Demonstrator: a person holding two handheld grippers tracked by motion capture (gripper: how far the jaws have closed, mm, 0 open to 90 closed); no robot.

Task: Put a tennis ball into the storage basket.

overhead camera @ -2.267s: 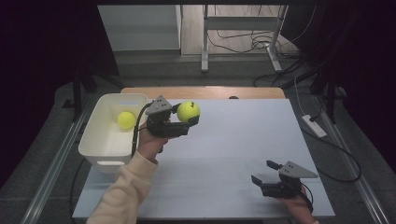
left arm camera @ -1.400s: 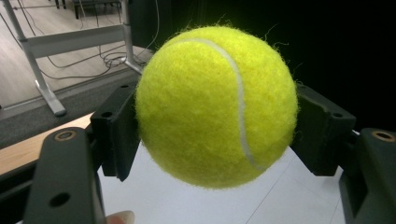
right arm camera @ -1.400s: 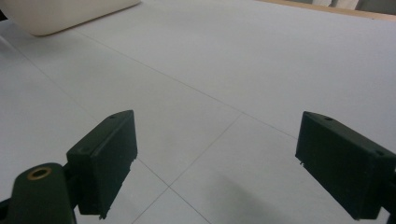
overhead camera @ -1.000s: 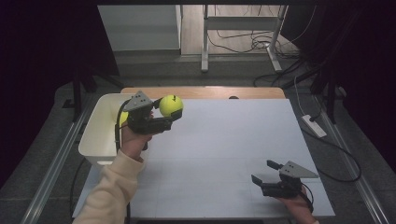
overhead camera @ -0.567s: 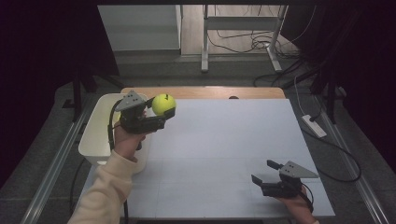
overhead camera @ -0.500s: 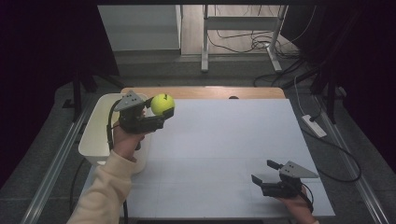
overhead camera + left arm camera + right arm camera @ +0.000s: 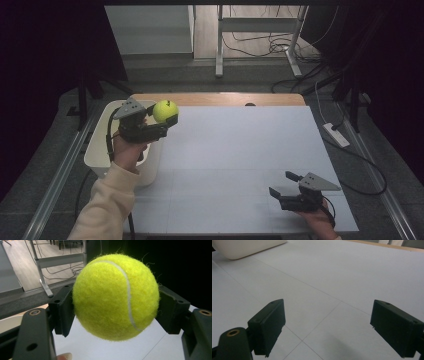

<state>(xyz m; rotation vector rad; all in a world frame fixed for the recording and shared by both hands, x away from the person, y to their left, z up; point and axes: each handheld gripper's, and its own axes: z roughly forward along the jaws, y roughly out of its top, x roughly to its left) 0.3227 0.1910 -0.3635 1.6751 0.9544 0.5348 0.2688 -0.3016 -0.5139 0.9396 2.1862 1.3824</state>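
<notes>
A yellow tennis ball is held in the air by my left gripper, whose black jaws press on both its sides. In the high view the ball hangs over the right rim of a white bin at the table's left edge. My right gripper rests low over the white tabletop near the front right corner, open, with nothing between its jaws. What lies inside the bin is hidden by my left hand and gripper.
The white bin's side appears at the far left in the right gripper view. A wooden strip runs along the table's far edge. Metal frame legs and cables lie on the floor beyond. A power strip sits right of the table.
My left gripper has carried the tennis ball leftward from above the table to over the bin's rim. The right gripper has stayed still and open.
</notes>
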